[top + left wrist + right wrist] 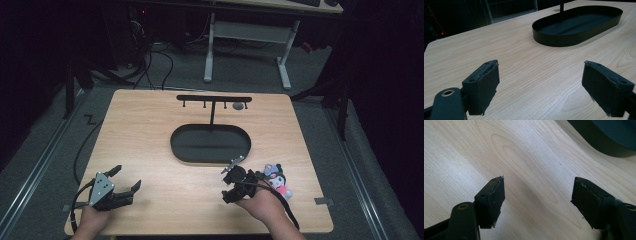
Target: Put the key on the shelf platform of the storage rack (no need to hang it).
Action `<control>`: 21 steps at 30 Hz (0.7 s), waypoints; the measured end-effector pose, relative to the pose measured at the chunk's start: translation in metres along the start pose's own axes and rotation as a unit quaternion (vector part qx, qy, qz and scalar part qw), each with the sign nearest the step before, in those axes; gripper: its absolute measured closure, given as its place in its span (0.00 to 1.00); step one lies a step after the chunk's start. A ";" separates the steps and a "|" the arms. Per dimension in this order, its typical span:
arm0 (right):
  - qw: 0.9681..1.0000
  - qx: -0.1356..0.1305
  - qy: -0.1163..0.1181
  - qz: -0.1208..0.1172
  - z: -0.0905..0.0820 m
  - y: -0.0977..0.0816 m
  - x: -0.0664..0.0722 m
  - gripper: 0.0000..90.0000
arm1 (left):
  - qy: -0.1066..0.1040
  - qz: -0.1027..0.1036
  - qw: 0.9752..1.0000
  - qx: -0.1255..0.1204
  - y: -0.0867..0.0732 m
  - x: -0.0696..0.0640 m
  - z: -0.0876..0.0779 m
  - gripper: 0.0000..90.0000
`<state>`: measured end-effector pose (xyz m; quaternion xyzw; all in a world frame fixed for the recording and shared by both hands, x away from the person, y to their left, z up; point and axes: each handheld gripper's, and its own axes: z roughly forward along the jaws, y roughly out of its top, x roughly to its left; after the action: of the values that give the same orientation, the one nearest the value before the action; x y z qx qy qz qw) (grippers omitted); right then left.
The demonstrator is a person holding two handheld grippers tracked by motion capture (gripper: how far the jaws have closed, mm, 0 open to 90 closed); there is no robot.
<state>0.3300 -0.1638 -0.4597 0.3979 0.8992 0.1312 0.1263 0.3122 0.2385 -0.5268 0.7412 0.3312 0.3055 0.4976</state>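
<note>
Near left of the table [150, 125], high view: left gripper [127, 176] in a hand [92, 220] at the front edge, low over the wood, pointing up and right toward the tray. Jaws spread wide, nothing between them. Grey plate on top, cable looping off to the left. Same story in the left gripper view [541, 82]: two black pads [482, 87] well apart, bare wood grain in the gap, tray [574, 41] well ahead at upper right with a thin post rising from its floor.

Centre of the table: black oval tray [175, 145], post at its far side, a crossbar [214, 98] with small hooks on top. Small grey round thing [238, 106] by the bar's right end.

Near right: right gripper [226, 181] in the other hand [257, 202], just short of the tray's near right rim. Jaws partly open, gripping nothing. In the right gripper view [537, 200], pads [586, 200] apart over bare wood, the tray's dark wall [604, 137] filling the upper right corner.

Farthest right: plush toy [276, 181], black, grey and pink, lying on the table just beside the right gripper and hand, outside the jaws. Touching the gripper's body or not: cannot tell.
</note>
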 end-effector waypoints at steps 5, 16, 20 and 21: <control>1.000 0.014 0.003 0.015 -0.006 -0.008 -0.013 0.32 | -0.007 0.005 1.000 0.001 0.000 0.000 0.000 0.17; 0.997 0.046 0.002 0.061 -0.017 -0.028 -0.042 0.32 | -0.012 -0.001 1.000 0.004 0.000 0.001 0.001 0.17; 0.997 0.054 -0.005 0.062 -0.024 -0.033 -0.051 0.31 | -0.012 0.000 1.000 0.005 0.000 0.001 0.001 0.17; 0.996 0.053 -0.007 0.066 -0.026 -0.035 -0.054 0.31 | -0.012 0.000 1.000 0.005 0.000 0.001 0.001 0.17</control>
<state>0.3323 -0.2303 -0.4406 0.4638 0.8756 0.0884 0.1019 0.3137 0.2386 -0.5269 0.7475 0.3269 0.2948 0.4975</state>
